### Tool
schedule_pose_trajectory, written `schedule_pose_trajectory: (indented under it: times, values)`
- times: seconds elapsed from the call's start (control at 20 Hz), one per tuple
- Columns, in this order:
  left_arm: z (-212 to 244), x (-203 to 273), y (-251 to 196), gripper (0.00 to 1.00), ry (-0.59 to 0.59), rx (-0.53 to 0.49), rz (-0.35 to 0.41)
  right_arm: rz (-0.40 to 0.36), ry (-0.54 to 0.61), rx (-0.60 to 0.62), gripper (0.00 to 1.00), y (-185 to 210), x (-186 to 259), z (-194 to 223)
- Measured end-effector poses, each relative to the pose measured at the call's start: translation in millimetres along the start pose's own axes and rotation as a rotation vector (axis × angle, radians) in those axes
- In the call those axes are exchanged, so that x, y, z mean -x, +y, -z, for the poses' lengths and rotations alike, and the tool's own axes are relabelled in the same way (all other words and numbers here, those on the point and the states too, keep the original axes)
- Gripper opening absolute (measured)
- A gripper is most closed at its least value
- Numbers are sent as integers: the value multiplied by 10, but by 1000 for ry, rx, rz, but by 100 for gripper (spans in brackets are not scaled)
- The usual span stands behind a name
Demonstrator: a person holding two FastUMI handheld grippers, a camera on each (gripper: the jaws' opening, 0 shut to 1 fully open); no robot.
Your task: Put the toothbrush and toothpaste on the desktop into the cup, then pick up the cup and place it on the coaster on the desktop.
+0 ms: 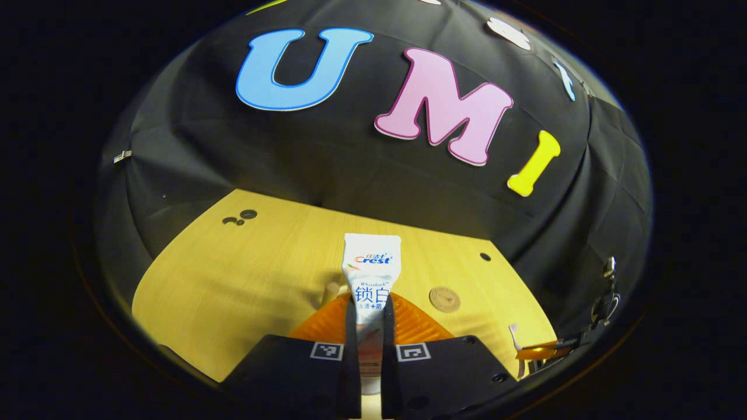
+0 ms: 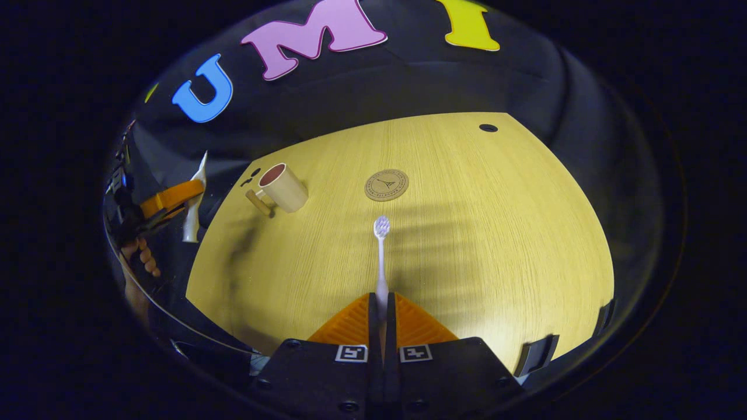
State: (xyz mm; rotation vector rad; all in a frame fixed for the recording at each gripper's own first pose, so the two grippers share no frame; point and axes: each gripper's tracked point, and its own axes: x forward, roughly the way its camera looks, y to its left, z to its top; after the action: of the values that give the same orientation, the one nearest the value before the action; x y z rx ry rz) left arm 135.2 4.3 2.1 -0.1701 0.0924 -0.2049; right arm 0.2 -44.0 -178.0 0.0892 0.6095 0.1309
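Observation:
In the left gripper view my left gripper (image 1: 370,303) is shut on a white toothpaste tube (image 1: 371,265) that stands upright above the wooden desktop (image 1: 233,280). The round brown coaster (image 1: 444,299) lies to its right. My right gripper (image 2: 382,297) is shut on the handle of a white toothbrush (image 2: 381,251), bristle head pointing away toward the coaster (image 2: 386,185). A beige cup (image 2: 283,186) with a dark inside and a handle stands left of the coaster. At the left edge of the right gripper view, the left gripper (image 2: 172,198) holds the tube (image 2: 192,204) beside the cup.
Small round holes mark the desktop near its far corners (image 1: 248,214) (image 2: 488,128). Black cloth walls close in behind and beside the desk. A hand (image 2: 140,256) holds the left gripper at the left edge. The right gripper (image 1: 540,352) shows low on the right.

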Motion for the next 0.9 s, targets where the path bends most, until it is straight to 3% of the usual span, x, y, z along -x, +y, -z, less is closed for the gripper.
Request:
schedule_pose_trajectory:
  times: [0.35, 0.65, 0.9]
  values:
    - [-492, -881, -17, 18, -146, 44, -35, 18, -12, -32, 5, -243, 243, -61]
    - [-575, -1434, 10, 18, -195, 86, -46, 37, 22, -75, 5, -419, 285, -2]
    - [-439, -1748, 201, 18, -198, 153, -103, 23, 64, -60, 5, -408, 228, 12]
